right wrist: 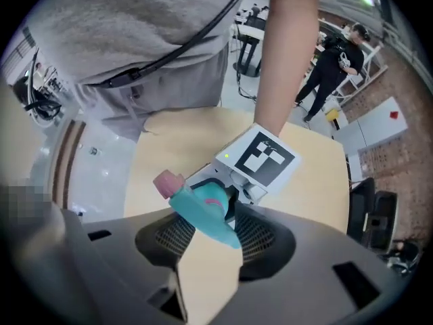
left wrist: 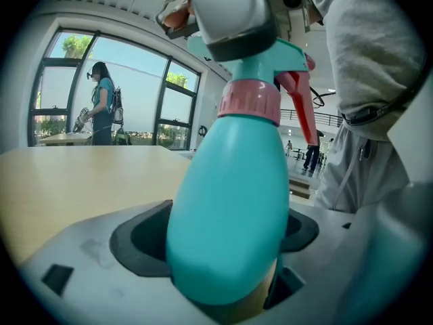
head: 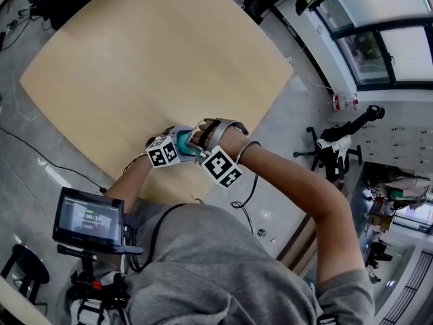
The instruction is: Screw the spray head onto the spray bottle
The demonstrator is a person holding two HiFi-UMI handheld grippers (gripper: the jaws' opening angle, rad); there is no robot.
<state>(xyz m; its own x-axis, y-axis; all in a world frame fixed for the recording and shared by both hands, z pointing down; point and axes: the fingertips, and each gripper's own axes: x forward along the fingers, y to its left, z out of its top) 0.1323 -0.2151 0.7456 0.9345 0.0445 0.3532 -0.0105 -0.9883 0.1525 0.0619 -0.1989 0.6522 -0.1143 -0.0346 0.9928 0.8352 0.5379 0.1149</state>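
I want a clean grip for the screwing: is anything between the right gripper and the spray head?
Nothing visible. The right gripper points down with its jaws apart on either side of the spray head, which sits on the spray bottle clamped in the left gripper.

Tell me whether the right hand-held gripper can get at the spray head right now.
Probably yes: the spray head sits between the parted jaws of the right hand-held gripper, with nothing in between. The left hand-held gripper clamps the spray bottle lower down, clear of the head.
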